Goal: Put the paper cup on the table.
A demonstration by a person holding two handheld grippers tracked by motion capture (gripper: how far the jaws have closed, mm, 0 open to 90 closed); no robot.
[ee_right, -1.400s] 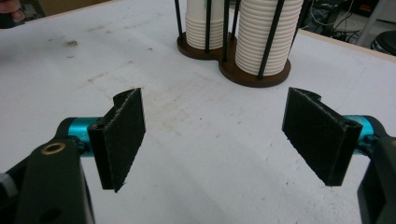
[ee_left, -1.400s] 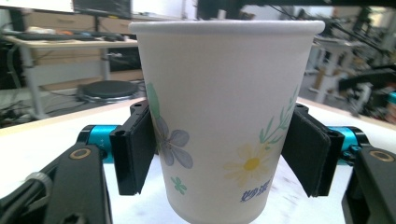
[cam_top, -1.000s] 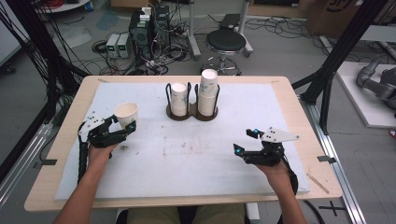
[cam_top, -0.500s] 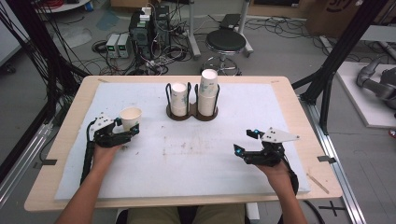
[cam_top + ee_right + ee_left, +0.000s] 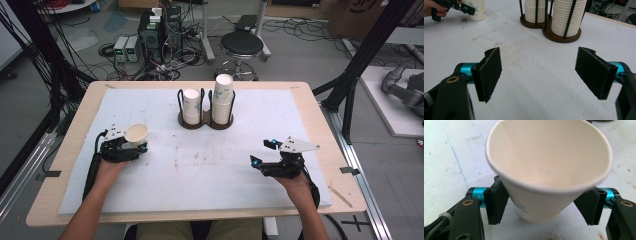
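So the white paper cup (image 5: 549, 170) with the little printed pattern on its side sits right between the jaws of the left gripper (image 5: 544, 206), upright, mouth open to the top. Both black pads are pressed against its lower wall, one each side, so that gripper is clamped on the cup. From the high view the cup (image 5: 136, 134) is at the front tip of the left gripper (image 5: 131, 146), base down at the white foam mat (image 5: 210, 180); whether it actually rests on the mat I can't tell.

Compared with a second ago, the cup was tipped over in the grip, mouth leaning away from the hand; now it stands straight, and the hand has come down and a bit closer to the person.

The right gripper (image 5: 539, 75) hasn't moved, jaws wide apart over bare mat. Ahead of it and a bit to its right is the dark brown two-slot wire cup holder (image 5: 554, 32) with stacked cups.
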